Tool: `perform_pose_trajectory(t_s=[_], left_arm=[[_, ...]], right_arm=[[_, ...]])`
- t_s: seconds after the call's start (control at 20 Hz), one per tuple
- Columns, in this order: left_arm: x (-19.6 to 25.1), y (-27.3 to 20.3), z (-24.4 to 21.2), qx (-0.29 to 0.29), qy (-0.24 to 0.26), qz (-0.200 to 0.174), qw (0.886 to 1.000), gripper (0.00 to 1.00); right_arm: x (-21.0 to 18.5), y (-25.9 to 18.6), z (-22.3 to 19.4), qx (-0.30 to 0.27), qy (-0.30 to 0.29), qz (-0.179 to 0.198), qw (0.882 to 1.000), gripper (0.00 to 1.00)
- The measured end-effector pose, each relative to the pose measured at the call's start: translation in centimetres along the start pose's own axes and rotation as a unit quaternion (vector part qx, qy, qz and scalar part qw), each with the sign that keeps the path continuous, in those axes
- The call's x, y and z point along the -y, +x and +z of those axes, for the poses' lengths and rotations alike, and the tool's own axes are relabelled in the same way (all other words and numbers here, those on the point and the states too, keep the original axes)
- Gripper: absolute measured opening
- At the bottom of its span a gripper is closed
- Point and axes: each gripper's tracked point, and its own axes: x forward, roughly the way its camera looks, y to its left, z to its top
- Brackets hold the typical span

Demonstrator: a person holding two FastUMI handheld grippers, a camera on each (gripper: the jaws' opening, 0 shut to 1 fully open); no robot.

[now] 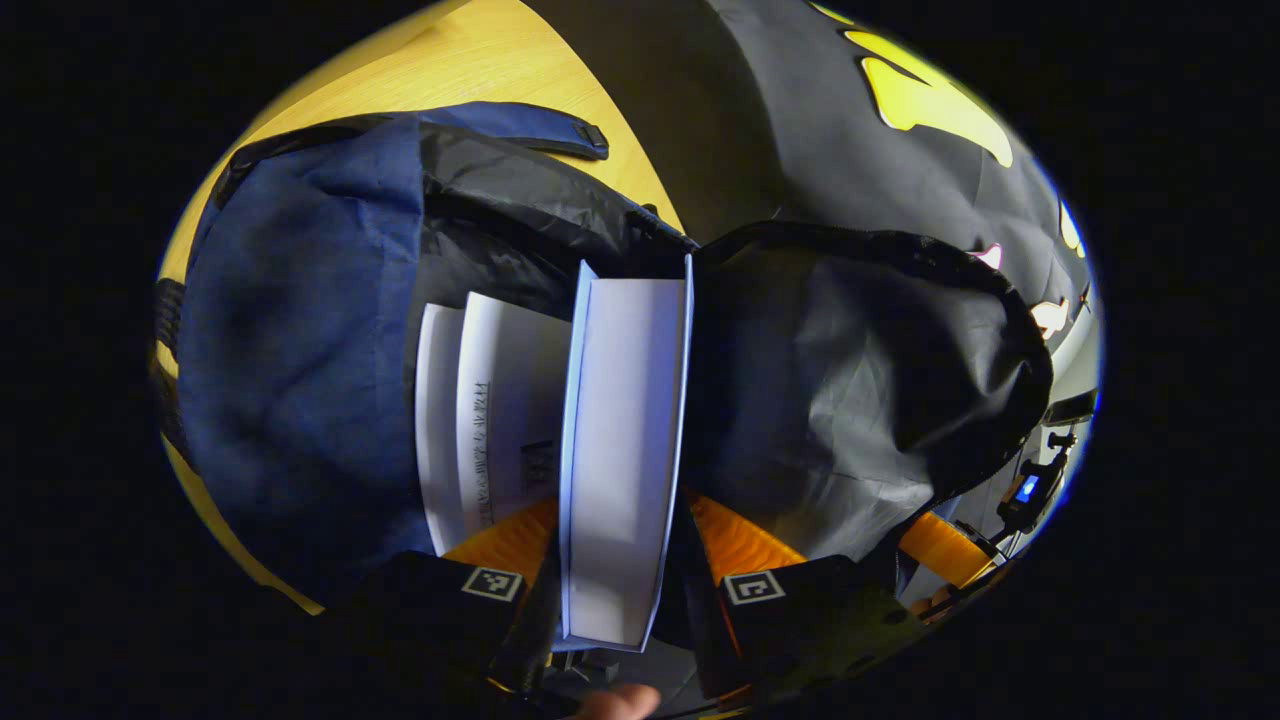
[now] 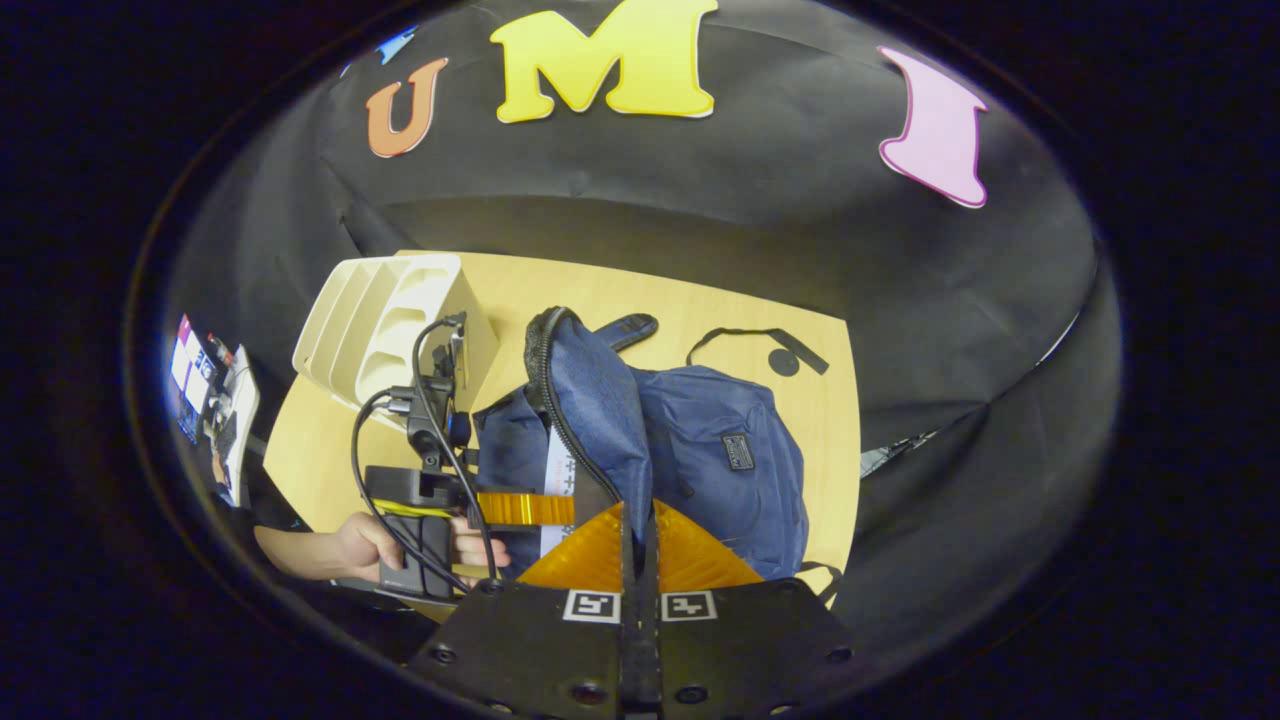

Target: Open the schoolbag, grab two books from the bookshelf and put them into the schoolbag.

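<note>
The worktop (image 2: 700, 300) carries the blue bag (image 2: 720, 450), lying open at mid-table, with the pale shelf (image 2: 390, 320) at its far left. One book (image 1: 480, 420) sits inside the bag. The left gripper (image 1: 620, 590) jaws clamp a second book (image 1: 625, 450) at the mouth. The right gripper (image 2: 640, 560) jaws pinch the bag's zipper flap.

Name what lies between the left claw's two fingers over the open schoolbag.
A book, edge-on in the left gripper view, sits between the left claw fingers, entering the schoolbag.
</note>
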Motion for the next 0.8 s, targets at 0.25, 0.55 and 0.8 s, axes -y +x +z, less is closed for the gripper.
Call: perform_pose_trajectory(t_s=[0.25,0.55,0.8], left_arm=[[-2.5,-2.0,0.0,-0.006,0.014,0.107,0.994,0.74],[-1.6,-7.3,1.3,0.038,0.106,0.169,0.979,0.74],[0.9,-13.3,3.2,0.09,0.231,0.212,0.945,0.74]], right_arm=[[-0.4,0.8,-0.2,-0.005,0.0,0.005,1.0,0.01],[-1.3,0.8,-0.7,-0.003,0.003,0.011,1.0,0.0],[-2.8,1.1,-0.8,0.006,0.009,0.016,1.0,0.0]])
